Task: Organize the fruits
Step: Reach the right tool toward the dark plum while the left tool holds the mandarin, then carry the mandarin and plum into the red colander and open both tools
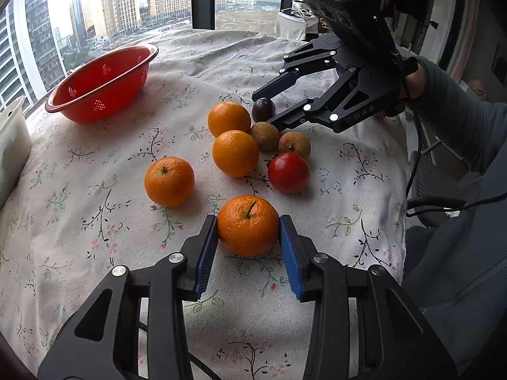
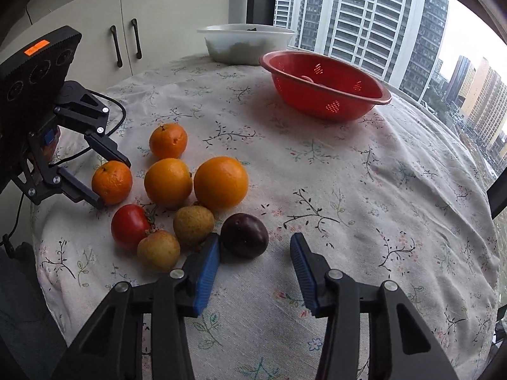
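Left gripper [image 1: 248, 226] clamped on stemmed mandarin [image 1: 248, 225], blue pads touching both flanks, fruit apparently on table [image 1: 348, 63] cloth, near edge. Right gripper [image 2: 255, 247] spread apart, straddling dark plum [image 2: 244, 236]; left pad touching, right pad clear. Step: grasp stage, both sides. Next: close right on plum, lift both, carry to red colander [image 2: 326, 95] at far edge, apparently the destination.
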A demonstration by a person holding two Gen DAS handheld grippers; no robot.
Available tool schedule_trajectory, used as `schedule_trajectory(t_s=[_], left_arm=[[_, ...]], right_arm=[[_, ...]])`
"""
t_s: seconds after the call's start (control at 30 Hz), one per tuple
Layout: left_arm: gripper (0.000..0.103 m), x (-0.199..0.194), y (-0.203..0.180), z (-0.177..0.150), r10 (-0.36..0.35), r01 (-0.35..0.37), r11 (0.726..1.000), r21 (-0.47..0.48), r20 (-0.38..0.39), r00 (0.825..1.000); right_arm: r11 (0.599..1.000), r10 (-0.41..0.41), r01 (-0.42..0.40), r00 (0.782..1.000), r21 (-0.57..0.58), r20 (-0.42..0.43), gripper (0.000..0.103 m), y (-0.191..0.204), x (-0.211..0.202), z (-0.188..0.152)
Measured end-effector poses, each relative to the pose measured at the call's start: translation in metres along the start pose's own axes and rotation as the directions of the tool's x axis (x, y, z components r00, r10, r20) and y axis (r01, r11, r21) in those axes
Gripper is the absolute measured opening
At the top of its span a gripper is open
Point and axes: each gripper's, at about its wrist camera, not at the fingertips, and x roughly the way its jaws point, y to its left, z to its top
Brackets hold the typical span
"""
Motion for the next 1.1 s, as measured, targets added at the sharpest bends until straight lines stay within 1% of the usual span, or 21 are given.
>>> schedule_trajectory(t_s=[0.13, 0.27, 0.43, 0.53, 0.77, 1.1], left_arm=[[0.037, 0.000, 0.000, 0.000, 0.001, -0.001, 1.000, 0.000, 0.001, 1.000], [0.037, 0.000, 0.000, 0.000, 0.001, -0.001, 1.000, 0.000, 0.001, 1.000], [0.037, 0.000, 0.000, 0.000, 0.004, -0.004, 1.000, -0.001, 0.003, 1.000], [0.037, 0.000, 0.000, 0.000, 0.008, -0.008, 1.000, -0.007, 0.005, 1.000], [0.037, 0.000, 0.002, 0.000, 0.027, -0.027, 0.999, -0.025, 0.014, 1.000], [0.037, -0.003, 0.007, 0.000, 0.032, -0.031, 0.999, -0.045, 0.031, 0.999]], right_arm=[[1.000, 0.007, -0.007, 1.000, -0.023, 0.000, 0.047, 0.003, 0.005, 0.006], [0.999, 0.008, -0.008, 1.000, -0.034, -0.001, 0.041, 0.006, 0.006, 0.008], [1.000, 0.007, -0.007, 1.000, -0.021, 0.000, 0.037, 0.006, 0.005, 0.006], [1.000, 0.011, -0.011, 1.000, -0.007, 0.005, 0.032, 0.005, 0.004, 0.005], [1.000, 0.003, -0.004, 0.999, 0.024, 0.032, 0.031, 0.002, 0.000, 0.002], [0.994, 0.007, -0.016, 0.997, 0.104, 0.083, 0.031, -0.008, -0.016, -0.009]])
